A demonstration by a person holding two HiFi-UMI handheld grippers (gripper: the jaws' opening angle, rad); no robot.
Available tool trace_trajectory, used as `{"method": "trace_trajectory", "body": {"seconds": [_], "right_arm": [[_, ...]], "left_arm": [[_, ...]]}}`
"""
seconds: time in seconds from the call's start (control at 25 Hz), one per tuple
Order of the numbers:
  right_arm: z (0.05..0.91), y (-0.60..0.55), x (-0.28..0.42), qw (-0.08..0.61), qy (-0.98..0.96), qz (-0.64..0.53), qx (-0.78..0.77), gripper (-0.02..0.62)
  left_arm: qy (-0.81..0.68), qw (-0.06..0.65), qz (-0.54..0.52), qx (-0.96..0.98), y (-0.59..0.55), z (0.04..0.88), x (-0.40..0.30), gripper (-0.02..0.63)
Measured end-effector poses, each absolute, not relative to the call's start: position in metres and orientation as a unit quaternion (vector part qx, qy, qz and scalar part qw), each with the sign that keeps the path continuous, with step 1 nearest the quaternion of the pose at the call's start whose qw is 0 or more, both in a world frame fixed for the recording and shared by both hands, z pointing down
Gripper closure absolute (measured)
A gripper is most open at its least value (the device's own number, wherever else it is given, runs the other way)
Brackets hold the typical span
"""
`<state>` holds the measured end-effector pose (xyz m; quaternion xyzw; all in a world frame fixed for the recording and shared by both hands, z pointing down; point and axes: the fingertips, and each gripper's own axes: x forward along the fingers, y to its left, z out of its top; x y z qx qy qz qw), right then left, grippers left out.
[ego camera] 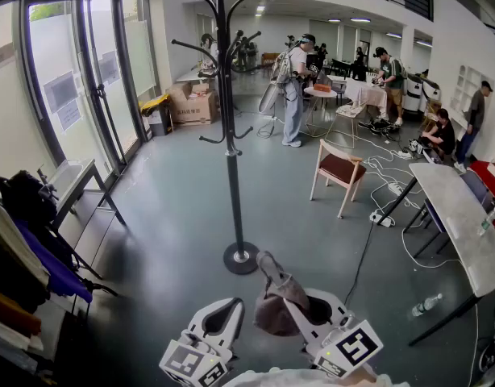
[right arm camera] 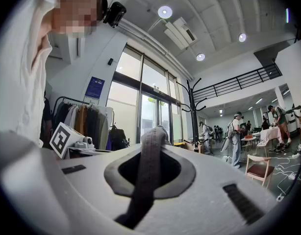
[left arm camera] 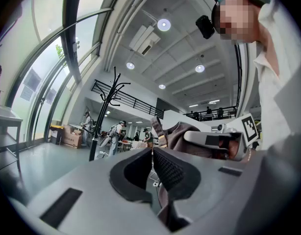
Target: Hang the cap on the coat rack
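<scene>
The black coat rack [ego camera: 230, 135] stands on the grey floor straight ahead, its round base [ego camera: 241, 258] just beyond my grippers. A brown-grey cap [ego camera: 273, 306] hangs from my right gripper [ego camera: 294, 298], which is shut on it. In the right gripper view a strip of the cap [right arm camera: 149, 173] runs up between the jaws of the right gripper [right arm camera: 155, 151], with the coat rack [right arm camera: 192, 111] behind. My left gripper [ego camera: 236, 304] sits just left of the cap, apart from it. In its own view the left gripper [left arm camera: 151, 154] has jaws together on nothing, and the cap [left arm camera: 182, 131] shows to the right.
A wooden chair [ego camera: 340, 172] stands right of the rack, with cables [ego camera: 386, 190] on the floor beyond it. A long table [ego camera: 461, 224] runs down the right side, a bottle [ego camera: 427, 303] lying near it. Hanging clothes [ego camera: 22, 248] fill the left. Several people work at the back.
</scene>
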<state>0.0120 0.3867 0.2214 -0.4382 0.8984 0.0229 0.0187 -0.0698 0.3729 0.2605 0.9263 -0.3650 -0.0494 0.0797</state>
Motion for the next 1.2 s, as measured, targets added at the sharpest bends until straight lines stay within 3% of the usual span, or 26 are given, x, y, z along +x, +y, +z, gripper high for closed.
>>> {"method": "trace_trajectory", "body": {"seconds": [1.2], "right_arm": [[0.302,0.306,0.049,-0.027,0.908,-0.09,-0.408,0.581]], "left_arm": [[-0.402,0.102,-0.005,0.91,0.311,0.301,-0.001,0.584]]}}
